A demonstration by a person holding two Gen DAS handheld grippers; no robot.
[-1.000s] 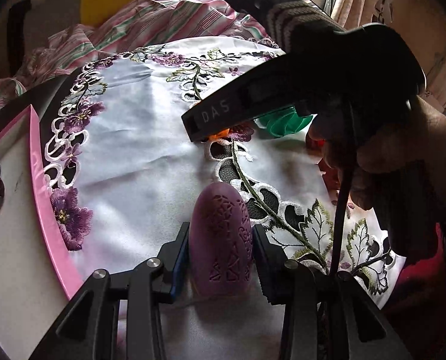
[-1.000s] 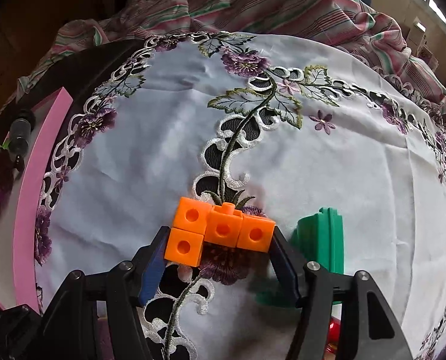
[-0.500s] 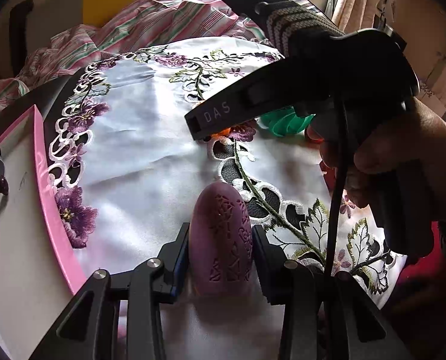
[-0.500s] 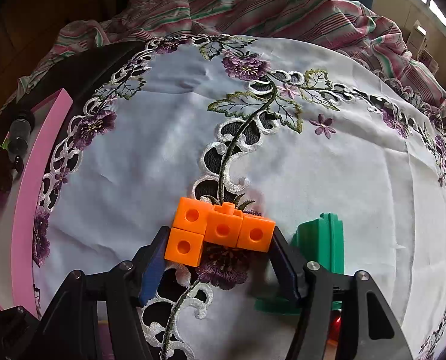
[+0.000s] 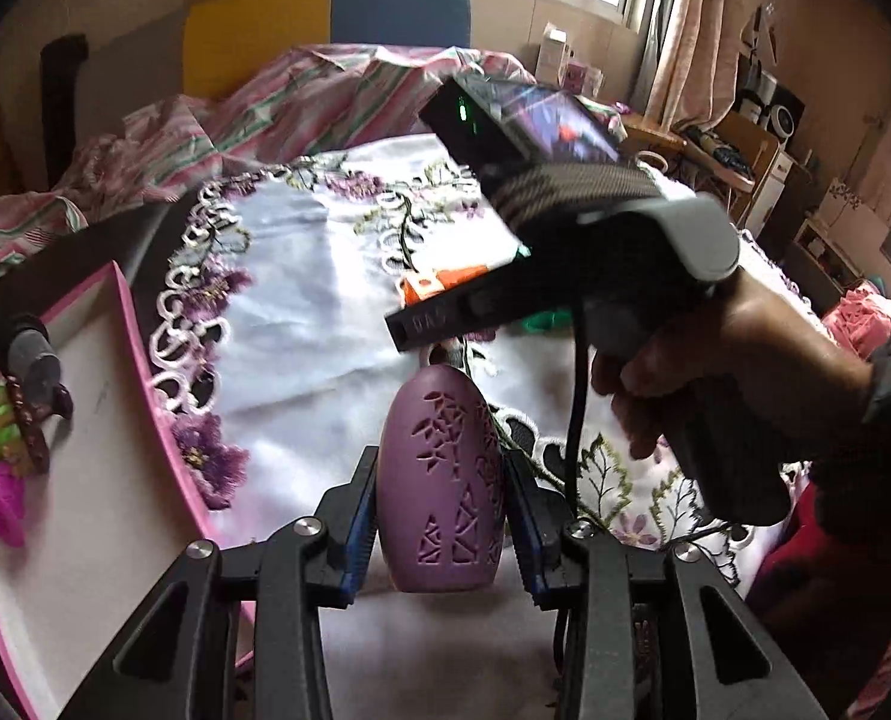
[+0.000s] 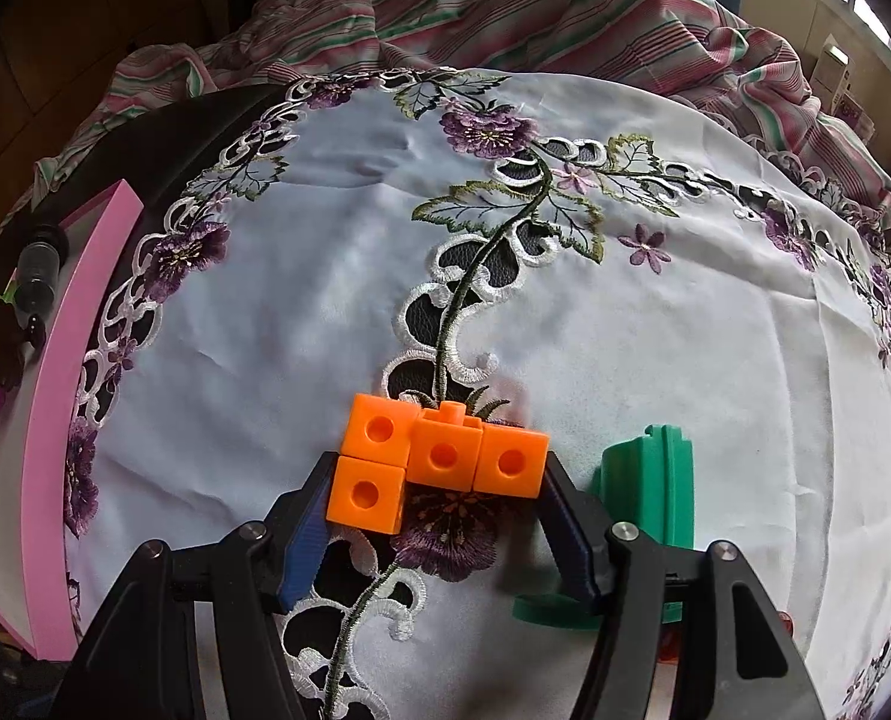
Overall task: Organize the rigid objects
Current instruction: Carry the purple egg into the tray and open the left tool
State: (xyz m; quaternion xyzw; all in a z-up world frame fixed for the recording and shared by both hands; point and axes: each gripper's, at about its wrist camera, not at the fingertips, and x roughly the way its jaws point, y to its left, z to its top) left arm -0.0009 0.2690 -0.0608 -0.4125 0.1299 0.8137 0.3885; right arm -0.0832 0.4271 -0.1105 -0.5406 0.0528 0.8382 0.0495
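My left gripper [image 5: 442, 480] is shut on a purple carved vase [image 5: 442, 480] and holds it lifted above the embroidered cloth, tilted up. My right gripper [image 6: 436, 492] is shut on a cluster of joined orange cubes [image 6: 439, 456] just above the cloth; the cubes also show in the left wrist view [image 5: 439, 285] under the right gripper's body [image 5: 613, 252]. A green plastic piece [image 6: 649, 492] stands right beside the right finger.
A pink-rimmed white tray [image 5: 139, 384] lies at the left with a dark bottle [image 5: 34, 360], a brown piece and green and magenta toys in it; it also shows in the right wrist view [image 6: 55, 396]. Striped fabric [image 6: 505, 12] is bunched behind the cloth.
My left gripper has risen and tilted up with the vase, so more of the tray and room shows. My right gripper has closed in on the orange cubes and barely moved.
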